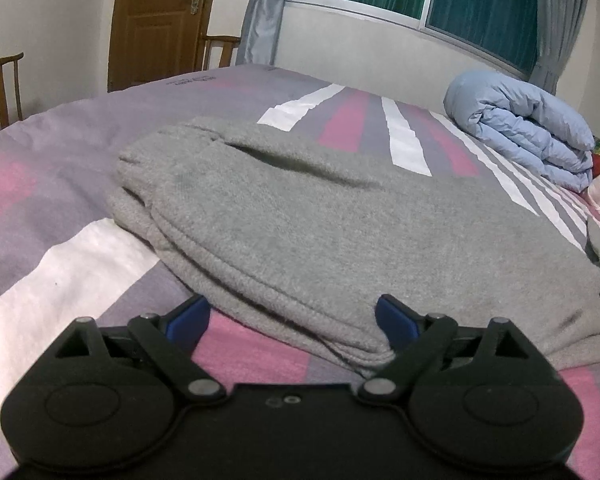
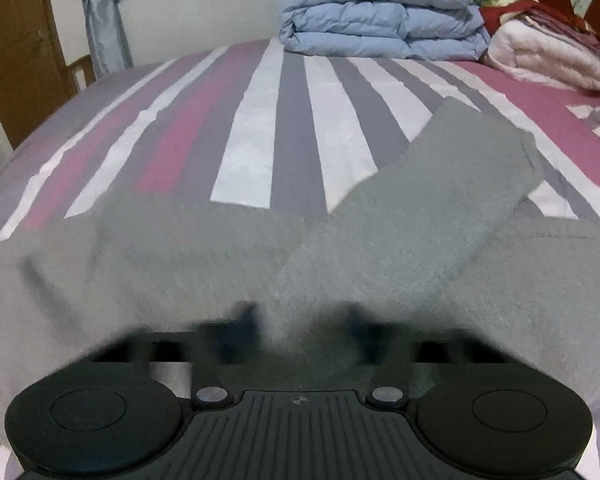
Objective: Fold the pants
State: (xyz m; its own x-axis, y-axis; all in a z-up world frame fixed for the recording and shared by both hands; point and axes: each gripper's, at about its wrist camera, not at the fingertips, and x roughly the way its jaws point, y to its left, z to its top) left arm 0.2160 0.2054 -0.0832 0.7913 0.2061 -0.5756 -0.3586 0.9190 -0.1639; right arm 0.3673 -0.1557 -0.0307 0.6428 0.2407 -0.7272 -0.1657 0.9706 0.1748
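While the grey pants (image 1: pixel 300 216) lie doubled at the centre of the left wrist frame on the striped bedsheet (image 1: pixel 60 264), folding looks partly done. At lower centre, the left gripper (image 1: pixel 292 316) stands spread, empty, astride the near edge. The right gripper (image 2: pixel 300 320), blurred, has narrowed around a cloth strip; further folds likely remain.

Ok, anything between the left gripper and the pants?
Nothing visible. The left gripper is open, its fingers either side of the near folded edge of the pants, only bedsheet beneath.
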